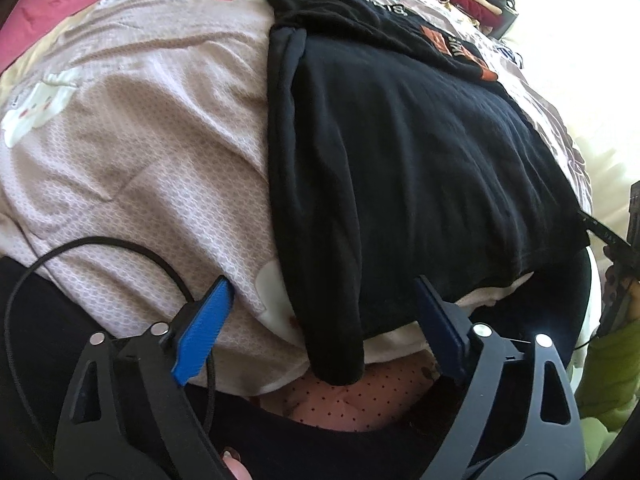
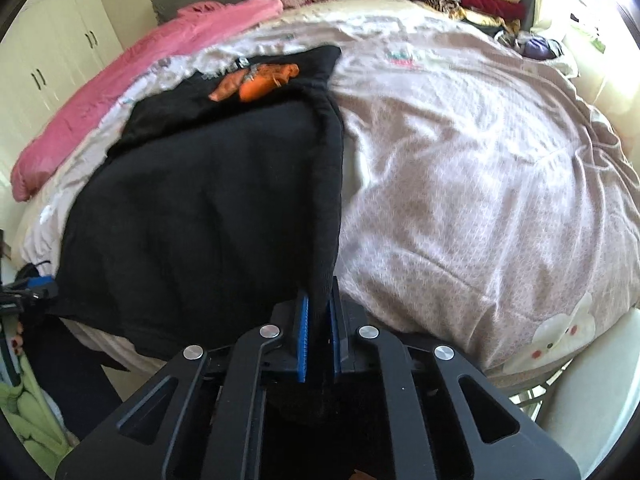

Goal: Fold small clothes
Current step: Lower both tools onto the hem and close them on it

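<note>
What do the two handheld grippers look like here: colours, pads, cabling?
Both are the same build: the left gripper and right gripper have matte black linkage arms with triangular cut-outs and round silver pivot pins. The fingers carry ribbed blue pads. A black cable loops to the left gripper. A light green sleeve shows at the edge.

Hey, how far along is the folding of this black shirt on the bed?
Done: the black shirt lies flat with one side folded in. In hand: the right gripper is shut on its near corner; the left gripper is open around the other near corner. Left: lifting the hem and folding it up toward the orange print.
</note>
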`<state>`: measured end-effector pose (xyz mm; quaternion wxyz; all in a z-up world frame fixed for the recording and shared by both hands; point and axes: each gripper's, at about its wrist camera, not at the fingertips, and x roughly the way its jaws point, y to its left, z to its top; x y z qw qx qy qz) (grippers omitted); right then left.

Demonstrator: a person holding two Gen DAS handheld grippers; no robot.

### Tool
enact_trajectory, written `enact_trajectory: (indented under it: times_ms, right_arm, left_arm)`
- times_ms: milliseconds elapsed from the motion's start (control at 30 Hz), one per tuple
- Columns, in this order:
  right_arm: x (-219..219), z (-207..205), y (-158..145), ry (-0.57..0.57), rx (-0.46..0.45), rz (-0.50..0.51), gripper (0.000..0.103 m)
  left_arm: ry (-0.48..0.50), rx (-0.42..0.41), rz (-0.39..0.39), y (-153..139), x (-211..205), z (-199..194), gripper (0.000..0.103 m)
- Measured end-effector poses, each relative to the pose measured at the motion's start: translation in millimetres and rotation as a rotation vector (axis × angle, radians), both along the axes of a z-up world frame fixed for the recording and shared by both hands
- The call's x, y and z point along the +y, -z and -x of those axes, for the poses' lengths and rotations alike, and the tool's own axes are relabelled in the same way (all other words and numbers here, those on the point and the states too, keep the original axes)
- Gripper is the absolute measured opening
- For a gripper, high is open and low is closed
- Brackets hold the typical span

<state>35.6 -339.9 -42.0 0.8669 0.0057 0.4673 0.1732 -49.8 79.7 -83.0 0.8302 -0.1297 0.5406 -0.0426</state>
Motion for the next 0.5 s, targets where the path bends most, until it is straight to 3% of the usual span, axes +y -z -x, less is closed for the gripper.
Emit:
enact_trajectory:
  times_ms: [167,333,500]
  right_arm:
    - [-13,5,-16,0.009,-0.047,-0.034,0.007]
    - [-18,5,-17,0.013,-0.051,-0.045,0.007]
    - [-18,5,-18,0.015,-0.05,-0.046,0.007]
  left_arm:
    - [-0.001,0.021,0.04,5,0,-3,0.077]
    - [0.005,0.043,0.038,11,-3,-5,0.067]
    - [-0.024,0.048,0.017,10,1,-3,0.031]
